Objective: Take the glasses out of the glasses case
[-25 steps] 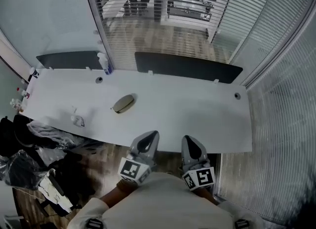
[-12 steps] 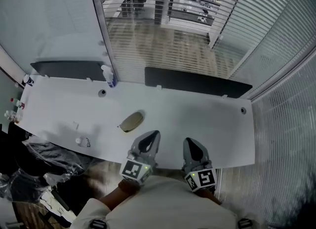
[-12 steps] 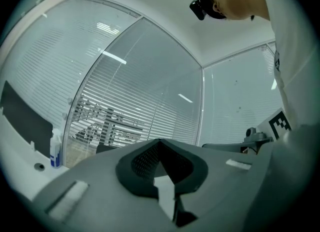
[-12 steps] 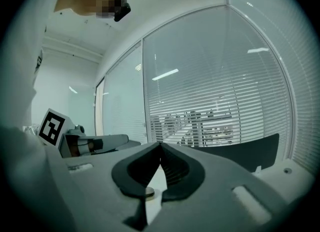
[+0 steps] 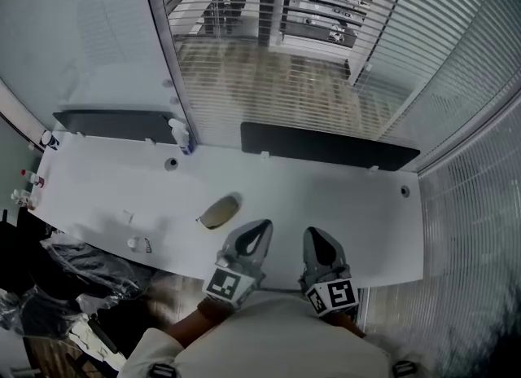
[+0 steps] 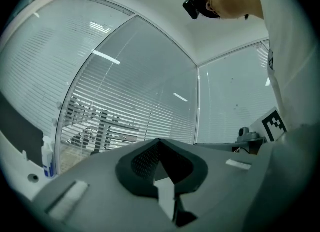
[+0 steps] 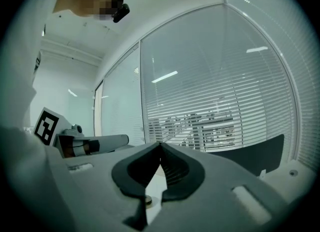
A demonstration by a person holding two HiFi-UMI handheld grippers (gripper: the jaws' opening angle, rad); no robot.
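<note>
An olive-coloured oval glasses case (image 5: 220, 211) lies closed on the white table (image 5: 326, 197), a little left of its middle. My left gripper (image 5: 263, 225) hovers over the table's near edge, just right of the case and apart from it, jaws shut with nothing in them. My right gripper (image 5: 312, 232) is beside it, also shut and empty. In the left gripper view the left gripper (image 6: 159, 141) points level at the glass wall; the case does not show there. The right gripper (image 7: 160, 145) in the right gripper view likewise faces the blinds. No glasses are visible.
Two dark screens (image 5: 326, 145) (image 5: 106, 120) stand along the table's far edge, with a spray bottle (image 5: 181, 134) between them. Small bottles (image 5: 31, 179) sit at the left end; small items (image 5: 138, 243) lie near the front left. Bags (image 5: 49, 287) rest on the floor at the left.
Both grippers have moved forward, from short of the table's near edge to over it. The case now lies much closer to the left gripper.
</note>
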